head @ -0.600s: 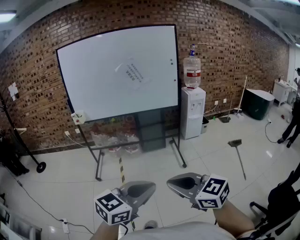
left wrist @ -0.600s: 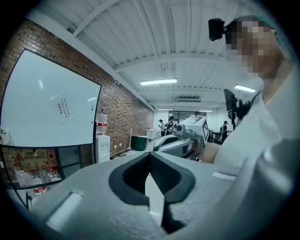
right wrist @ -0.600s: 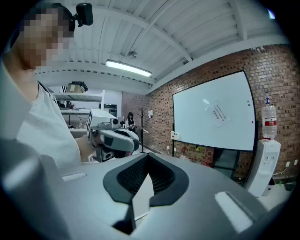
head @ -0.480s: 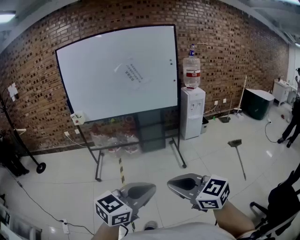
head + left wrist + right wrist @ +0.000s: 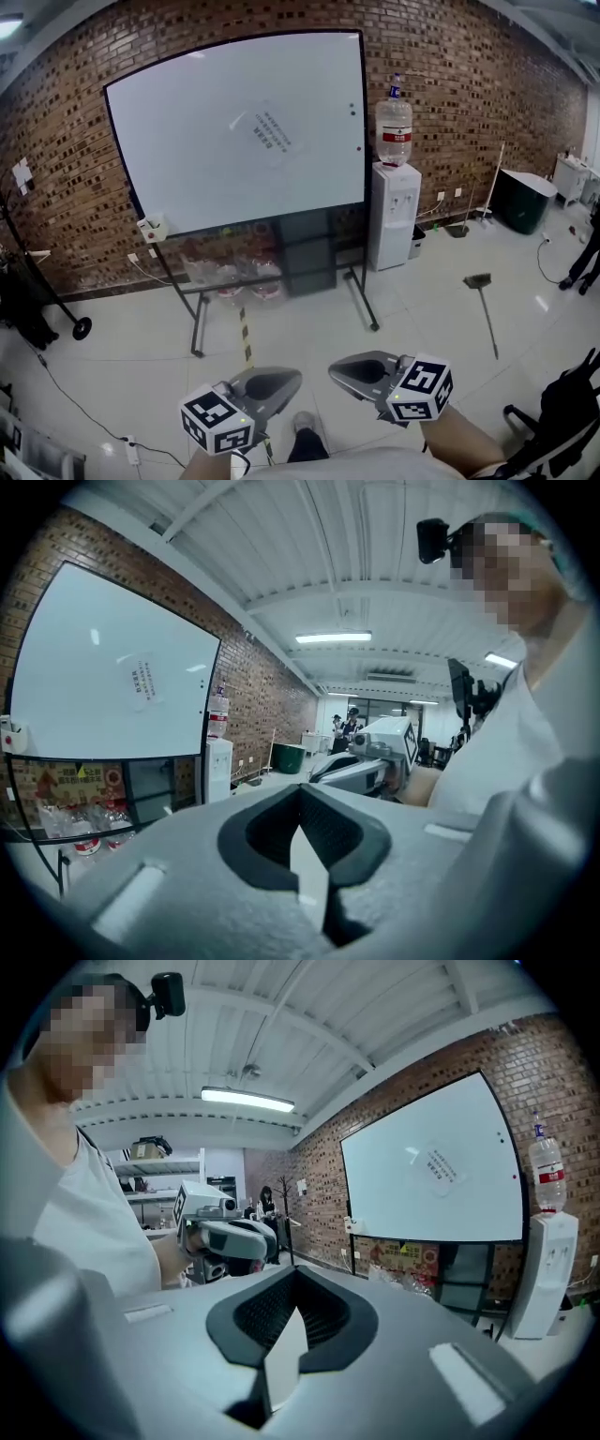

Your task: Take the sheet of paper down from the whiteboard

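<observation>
By my reading, none of the task was done. Across the far side of the room ran one brick wall [image 5: 56, 122], and in front of it stood one whiteboard [image 5: 178, 169] on a wheeled stand, well apart from the person.

To the right of the board stood one water cooler [image 5: 394, 225] with a single bottle [image 5: 394, 131] on top. Farther right, one broom [image 5: 483, 305] lay on the floor.

At the near edge were the two grippers, both low and close to the body. The left gripper [image 5: 281, 381] had its jaws fully together with nothing between them. The right gripper [image 5: 352, 371] was the same, closed and empty.

One sheet of paper [image 5: 272, 131] hung tilted near the middle of the board, a little above centre, with neither gripper anywhere near it. Its fastening was too small to make out; it may have been tape. What remained was the walk up, the grasp and the pull.

Two small dots [image 5: 352, 110], perhaps magnets, sat near the board's right edge.
</observation>
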The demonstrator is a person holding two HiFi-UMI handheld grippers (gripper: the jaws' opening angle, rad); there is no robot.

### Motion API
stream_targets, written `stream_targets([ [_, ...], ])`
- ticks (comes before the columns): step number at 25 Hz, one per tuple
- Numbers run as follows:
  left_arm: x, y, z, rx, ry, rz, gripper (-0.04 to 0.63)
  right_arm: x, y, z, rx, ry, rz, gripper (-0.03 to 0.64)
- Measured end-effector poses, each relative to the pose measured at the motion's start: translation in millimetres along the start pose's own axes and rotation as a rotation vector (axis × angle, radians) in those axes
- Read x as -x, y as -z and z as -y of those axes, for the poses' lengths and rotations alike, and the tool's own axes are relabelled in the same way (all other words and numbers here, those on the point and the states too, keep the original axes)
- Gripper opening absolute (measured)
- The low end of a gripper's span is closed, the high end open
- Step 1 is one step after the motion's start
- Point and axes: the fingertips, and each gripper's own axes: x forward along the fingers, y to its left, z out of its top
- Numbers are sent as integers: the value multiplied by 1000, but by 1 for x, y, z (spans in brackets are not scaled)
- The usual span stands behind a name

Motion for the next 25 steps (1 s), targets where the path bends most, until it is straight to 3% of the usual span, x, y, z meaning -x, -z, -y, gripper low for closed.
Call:
stream_targets([
  [7, -22, 9, -106, 5, 16, -14, 0, -75, 3, 76, -30, -1, -15, 0],
  [11, -29, -7, -224, 19, 28, -12, 0, -160, -15, 153, -54, 9, -35, 0],
  [17, -39, -63, -417, 41, 5, 5, 0, -289, -79, 281, -70, 27, -48, 0],
  [21, -50, -96, -503, 0, 27, 13, 0, -343, -117, 347, -19, 84, -29, 0],
  [25, -65, -117, -566, -18, 22, 29, 0, -359, -131, 405, 9, 174, -36, 0],
])
